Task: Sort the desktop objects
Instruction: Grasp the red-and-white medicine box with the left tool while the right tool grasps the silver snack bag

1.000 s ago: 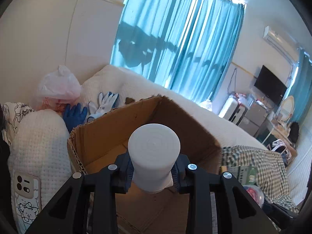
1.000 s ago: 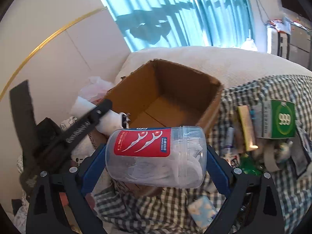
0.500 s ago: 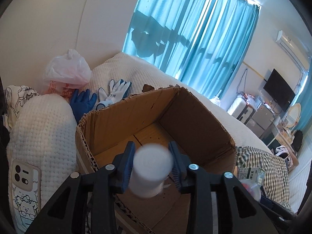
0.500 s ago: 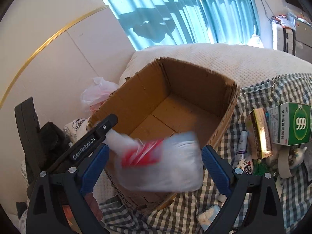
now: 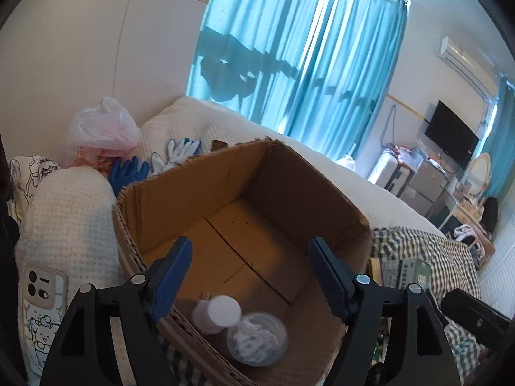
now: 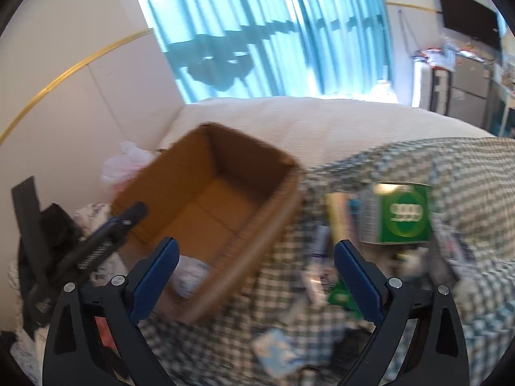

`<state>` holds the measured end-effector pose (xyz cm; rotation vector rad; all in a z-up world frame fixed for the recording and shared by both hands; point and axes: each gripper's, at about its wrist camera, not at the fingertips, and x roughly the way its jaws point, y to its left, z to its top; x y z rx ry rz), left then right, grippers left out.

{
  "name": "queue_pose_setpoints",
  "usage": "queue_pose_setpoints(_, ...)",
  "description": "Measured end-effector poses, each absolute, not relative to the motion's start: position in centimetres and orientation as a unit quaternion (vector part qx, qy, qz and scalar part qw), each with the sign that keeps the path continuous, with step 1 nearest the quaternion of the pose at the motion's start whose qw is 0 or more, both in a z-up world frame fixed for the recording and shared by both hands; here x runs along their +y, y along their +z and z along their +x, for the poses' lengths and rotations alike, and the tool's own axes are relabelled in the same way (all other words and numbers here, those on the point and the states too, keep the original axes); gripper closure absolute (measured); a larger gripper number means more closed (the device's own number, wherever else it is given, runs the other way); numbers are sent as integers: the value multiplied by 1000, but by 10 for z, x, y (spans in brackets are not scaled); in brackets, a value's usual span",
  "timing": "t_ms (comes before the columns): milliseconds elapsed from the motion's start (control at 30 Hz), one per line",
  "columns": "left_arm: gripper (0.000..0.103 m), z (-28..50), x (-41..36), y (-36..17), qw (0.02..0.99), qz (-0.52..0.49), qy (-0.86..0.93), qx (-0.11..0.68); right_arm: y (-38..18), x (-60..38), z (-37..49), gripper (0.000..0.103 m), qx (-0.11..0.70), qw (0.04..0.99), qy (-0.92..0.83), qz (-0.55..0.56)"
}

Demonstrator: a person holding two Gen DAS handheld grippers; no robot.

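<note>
We were in a home bedroom: bed, teal curtains (sunlit), wall TV, air conditioner.

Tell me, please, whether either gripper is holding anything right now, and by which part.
Nothing is held. The left gripper and right gripper are both open and empty; the white bottle and clear jar lie inside the cardboard box.

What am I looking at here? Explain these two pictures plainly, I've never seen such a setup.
A person holds a two-finger tool in each hand, each with a camera looking along its fingers. One view shows the left gripper, open and empty, over a cardboard box containing a white bottle and a clear jar. The other, blurred view shows the right gripper, also open and empty, above a checked cloth with a green box and other small items too blurred to name.
</note>
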<state>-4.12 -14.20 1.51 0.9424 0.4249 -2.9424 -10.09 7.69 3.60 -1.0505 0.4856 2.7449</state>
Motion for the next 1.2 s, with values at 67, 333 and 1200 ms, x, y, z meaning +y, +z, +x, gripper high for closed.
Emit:
queue_pose_setpoints(67, 15, -35, -128, 17, -3, 304, -944, 128, 37, 98, -83, 6, 164, 107, 914, -357)
queue_pose_setpoints(333, 8, -15, -67, 4, -50, 328, -939, 95, 26, 156, -32, 6, 145, 175, 898, -377)
queue_pose_setpoints(1200, 0, -22, 72, -71, -83, 344, -935, -36, -16, 199, -41, 6, 63, 154, 881, -442)
